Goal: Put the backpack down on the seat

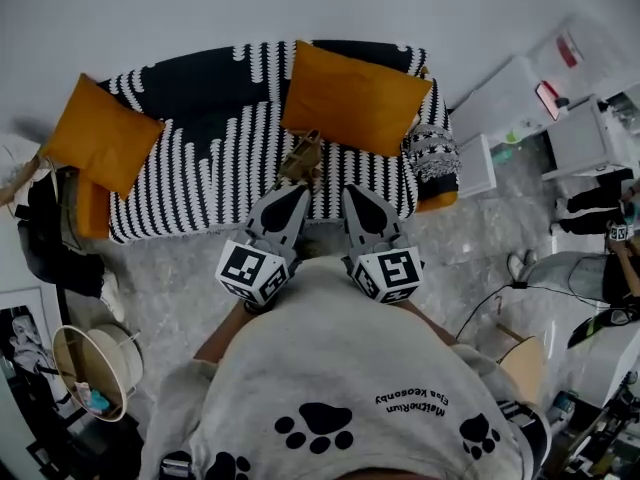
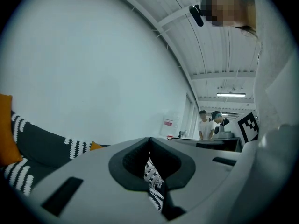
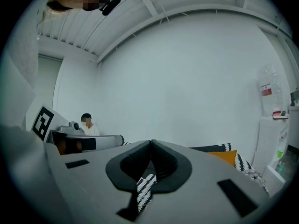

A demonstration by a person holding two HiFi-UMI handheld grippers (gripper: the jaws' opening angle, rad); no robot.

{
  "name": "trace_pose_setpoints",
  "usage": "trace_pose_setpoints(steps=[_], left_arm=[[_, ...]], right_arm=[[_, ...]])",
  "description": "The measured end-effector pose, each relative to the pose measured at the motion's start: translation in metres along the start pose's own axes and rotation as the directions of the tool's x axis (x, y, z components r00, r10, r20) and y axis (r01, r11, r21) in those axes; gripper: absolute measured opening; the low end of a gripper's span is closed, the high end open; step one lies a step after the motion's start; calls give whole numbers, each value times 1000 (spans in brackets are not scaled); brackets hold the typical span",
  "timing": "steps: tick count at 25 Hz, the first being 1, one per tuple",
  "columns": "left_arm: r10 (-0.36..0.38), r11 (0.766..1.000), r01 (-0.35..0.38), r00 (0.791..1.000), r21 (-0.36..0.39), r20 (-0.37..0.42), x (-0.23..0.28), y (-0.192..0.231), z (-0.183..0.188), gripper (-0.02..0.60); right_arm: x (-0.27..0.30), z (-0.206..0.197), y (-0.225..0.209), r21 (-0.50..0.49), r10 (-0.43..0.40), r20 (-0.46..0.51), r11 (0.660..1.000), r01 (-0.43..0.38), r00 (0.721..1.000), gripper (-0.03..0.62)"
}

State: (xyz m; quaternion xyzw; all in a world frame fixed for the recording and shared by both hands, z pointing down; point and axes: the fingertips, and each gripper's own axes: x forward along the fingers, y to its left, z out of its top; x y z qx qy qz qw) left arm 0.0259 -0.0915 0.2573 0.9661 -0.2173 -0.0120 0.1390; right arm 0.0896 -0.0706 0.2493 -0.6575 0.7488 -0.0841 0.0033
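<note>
Head view: a small tan-brown backpack lies on the seat of the black-and-white striped sofa, with both tongs closed and empty.
The left tongs and right tongs point toward the bag from near it, tips pressed together on nothing. I judge the placing done, so the careful move is to back straight off without snagging a strap and check that the bag sits steady below the square orange cushion. Only this view shows the bag. The left gripper view and right gripper view tilt up at the white wall and confirm the shut tips, with only striped fabric glimpsed behind the pads.
</note>
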Motion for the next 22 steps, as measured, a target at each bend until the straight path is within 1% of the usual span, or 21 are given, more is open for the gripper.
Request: trace_pose_setpoints(steps=[3,11,17,22], left_arm=[[-12,1000,12,1000,3,-1,-5,5,-2,18],[-50,998,49,999,-25,-16,-18,19,-16,18],[-75,997,74,997,-9,-25,-21,15,-22,18],[-84,996,84,996,-4,-28,-27,21,-22,18]], right_arm=[[4,-5,7,-1,-11,-2,1000,11,1000,34],[10,-27,22,12,-37,-17,999,37,999,34],[8,-34,24,24,-47,-14,999,48,999,34],[12,-35,34,21,-48,-8,999,49,999,34]])
